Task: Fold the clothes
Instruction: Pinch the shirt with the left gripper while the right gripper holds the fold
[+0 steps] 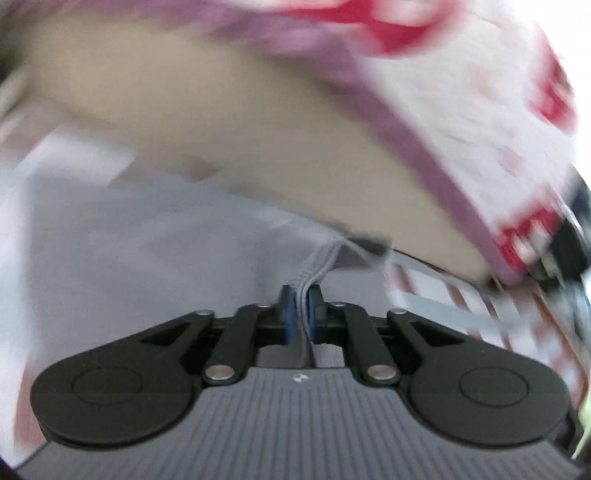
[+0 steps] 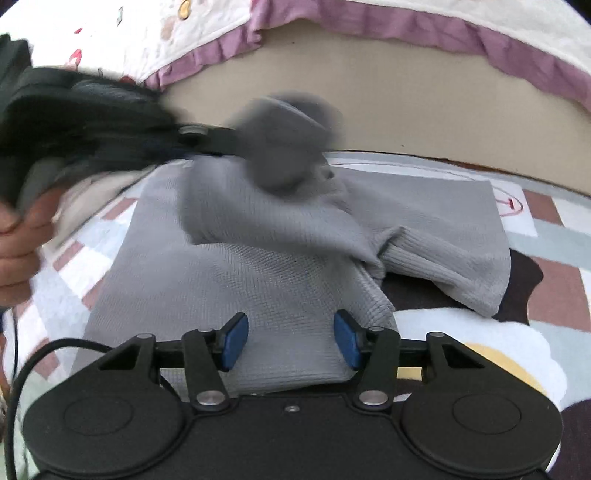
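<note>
A grey knit garment [image 2: 258,266] lies spread on a patterned cover, with a ribbed sleeve cuff [image 2: 443,258] folded across its right side. My right gripper [image 2: 291,332] stands open just above the garment's near edge, and the cloth passes under and between its blue pads without being pinched. My left gripper [image 1: 300,295] is shut on a ribbed edge of the grey garment [image 1: 147,258]. In the right wrist view it appears blurred at the upper left [image 2: 207,138], holding a bunch of the cloth lifted above the rest.
The patterned cover [image 2: 554,284] has brown, white and pale green blocks. Behind it rises a beige panel [image 2: 406,92], topped by a white blanket with a purple frill [image 2: 369,18]. A dark cloth [image 2: 524,288] shows under the sleeve. A hand [image 2: 18,229] is at the left.
</note>
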Demonstrator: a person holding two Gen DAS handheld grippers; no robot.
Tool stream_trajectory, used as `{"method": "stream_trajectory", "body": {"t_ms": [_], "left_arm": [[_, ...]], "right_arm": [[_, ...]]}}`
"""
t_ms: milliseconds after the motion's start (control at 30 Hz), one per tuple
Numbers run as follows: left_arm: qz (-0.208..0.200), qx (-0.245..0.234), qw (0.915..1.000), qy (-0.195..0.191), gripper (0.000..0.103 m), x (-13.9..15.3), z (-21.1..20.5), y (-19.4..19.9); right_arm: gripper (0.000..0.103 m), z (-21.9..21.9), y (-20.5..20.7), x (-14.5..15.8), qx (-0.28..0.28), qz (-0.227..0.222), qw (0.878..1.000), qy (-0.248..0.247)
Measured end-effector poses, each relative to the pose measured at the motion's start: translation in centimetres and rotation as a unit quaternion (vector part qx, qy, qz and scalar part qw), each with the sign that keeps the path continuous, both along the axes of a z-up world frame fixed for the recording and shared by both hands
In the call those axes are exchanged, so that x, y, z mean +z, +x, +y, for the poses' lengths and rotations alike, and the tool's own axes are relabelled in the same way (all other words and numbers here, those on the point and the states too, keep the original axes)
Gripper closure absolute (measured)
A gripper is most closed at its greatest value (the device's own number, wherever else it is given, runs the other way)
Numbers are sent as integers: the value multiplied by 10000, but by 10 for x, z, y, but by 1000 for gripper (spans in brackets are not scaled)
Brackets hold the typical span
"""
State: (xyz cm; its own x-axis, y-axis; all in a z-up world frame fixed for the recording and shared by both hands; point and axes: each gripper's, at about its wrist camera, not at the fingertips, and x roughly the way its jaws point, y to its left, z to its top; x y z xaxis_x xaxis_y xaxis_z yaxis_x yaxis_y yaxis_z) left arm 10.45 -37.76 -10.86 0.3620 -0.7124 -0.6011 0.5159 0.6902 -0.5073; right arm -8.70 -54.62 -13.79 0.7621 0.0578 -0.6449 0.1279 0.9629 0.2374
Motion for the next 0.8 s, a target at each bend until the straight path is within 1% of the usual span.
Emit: {"method": "stream_trajectory", "body": {"t_ms": [67, 100, 133, 167, 200, 233, 267, 300, 333, 367, 400, 433, 467, 533, 567, 600, 633, 667, 700, 733, 767, 800], "left_arm": [[665, 135, 9968, 420, 96, -25, 11, 5], [717, 192, 9932, 891, 96, -35, 12, 5], [666, 222, 9930, 952, 95, -38, 15, 4], [653, 280, 9942, 808, 93, -36, 20, 5], [641, 340, 9952, 657, 88, -34, 25, 5], [542, 356, 9960, 608, 83, -28, 24, 8], [439, 371, 9968, 563, 79, -22, 24, 11], [211, 318, 9978, 549, 68, -12, 19, 16], [-29, 231, 9982, 556, 51, -5, 12, 20], [-270, 143, 9979, 564, 41, 3, 6, 25], [-390, 34, 9974, 603, 27, 5, -2, 31], [-506, -76, 9966, 642, 24, 6, -10, 37], [-561, -165, 9953, 773, 24, 3, -16, 45], [-492, -553, 9905, 1162, 24, -14, -35, 64], [-402, -767, 9876, 1311, 26, -23, -43, 70], [-337, -956, 9852, 1384, 44, -31, -47, 75], [-442, -1126, 9827, 1400, 93, -34, -50, 73], [-513, -1192, 9830, 1295, 99, -28, -50, 72], [-582, -1255, 9832, 1187, 101, -22, -50, 71], [-651, -1318, 9832, 1078, 101, -16, -51, 69], [-546, -1063, 9891, 856, 101, -10, -42, 74], [-436, -796, 9939, 629, 101, -4, -33, 79]], "right_arm": [[48, 1, 4, -3, -52, -14, 9999, 99], [48, 1, 6, -4, -82, -18, 9999, 136], [48, -1, 6, -3, -101, -18, 9998, 162], [48, -3, 5, -3, -120, -18, 9998, 188], [48, -4, 5, -2, -140, -18, 9997, 209], [48, -3, 3, 0, -168, -20, 9997, 199], [48, 1, 5, 2, -199, -23, 9996, 184], [47, 2, 9, 3, -224, -39, 9996, 172], [44, 2, 14, 3, -232, -70, 9996, 173], [44, 2, 13, 4, -219, -124, 9994, 225], [44, 0, 12, 6, -207, -177, 9990, 351], [44, -5, 8, 7, -245, -229, 9981, 524], [43, -10, 7, 7, -300, -296, 9965, 718], [43, -19, 11, 5, -345, -440, 9934, 997], [43, -22, 14, 3, -351, -469, 9925, 1074], [43, -26, 18, 0, -326, -491, 9912, 1186], [42, -29, 20, -3, -321, -517, 9893, 1327], [42, -33, 23, -7, -378, -546, 9867, 1487], [44, -36, 24, -10, -495, -565, 9839, 1624], [47, -38, 23, -12, -614, -565, 9825, 1667], [58, -40, 21, -15, -732, -565, 9809, 1710], [67, -41, 20, -18, -847, -557, 9796, 1734]]}}
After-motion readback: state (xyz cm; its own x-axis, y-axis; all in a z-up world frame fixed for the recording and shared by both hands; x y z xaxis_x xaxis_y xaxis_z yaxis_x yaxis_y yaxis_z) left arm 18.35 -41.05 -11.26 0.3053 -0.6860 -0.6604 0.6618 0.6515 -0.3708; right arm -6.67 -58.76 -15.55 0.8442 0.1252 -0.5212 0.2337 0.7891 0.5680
